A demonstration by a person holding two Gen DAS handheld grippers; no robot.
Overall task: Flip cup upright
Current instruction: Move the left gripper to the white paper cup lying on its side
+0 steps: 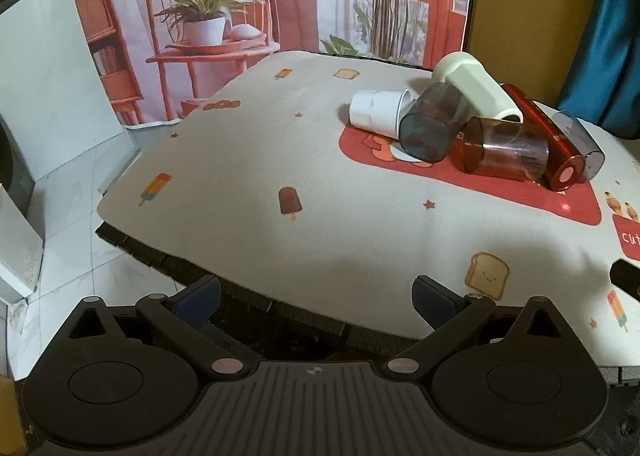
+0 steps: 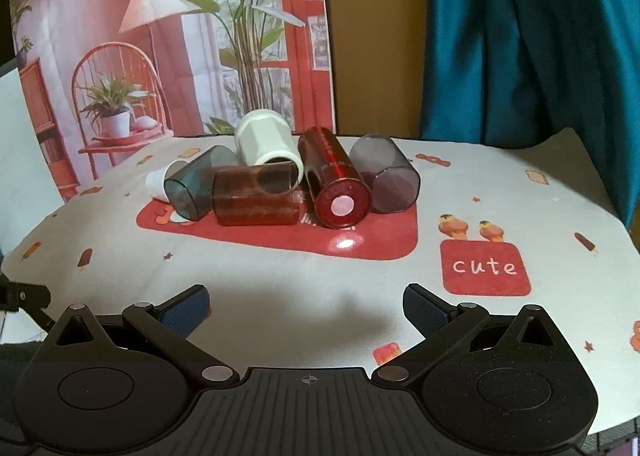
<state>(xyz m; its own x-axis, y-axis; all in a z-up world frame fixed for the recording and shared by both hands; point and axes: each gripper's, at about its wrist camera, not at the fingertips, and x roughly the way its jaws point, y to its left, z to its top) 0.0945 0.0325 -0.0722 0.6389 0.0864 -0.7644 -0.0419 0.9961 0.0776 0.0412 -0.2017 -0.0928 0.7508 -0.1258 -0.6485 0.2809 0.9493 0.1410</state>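
Several cups lie on their sides in a heap on the table's patterned cloth (image 2: 280,276): a white paper cup (image 1: 378,110), a blue-grey clear cup (image 2: 196,182), an amber clear cup (image 2: 256,198), a cream cup (image 2: 266,146), a shiny red cup (image 2: 334,180) and a grey-purple clear cup (image 2: 386,176). The heap also shows in the left wrist view, with the amber cup (image 1: 504,148) at its front. My left gripper (image 1: 316,298) is open and empty at the table's near left edge. My right gripper (image 2: 306,310) is open and empty, facing the heap from the front.
A printed backdrop (image 2: 160,36) of a chair and plants hangs behind the table. A teal curtain (image 2: 520,36) hangs at the back right. A white panel (image 1: 44,76) and tiled floor (image 1: 72,216) lie left of the table. The cloth has a red "cute" patch (image 2: 484,268).
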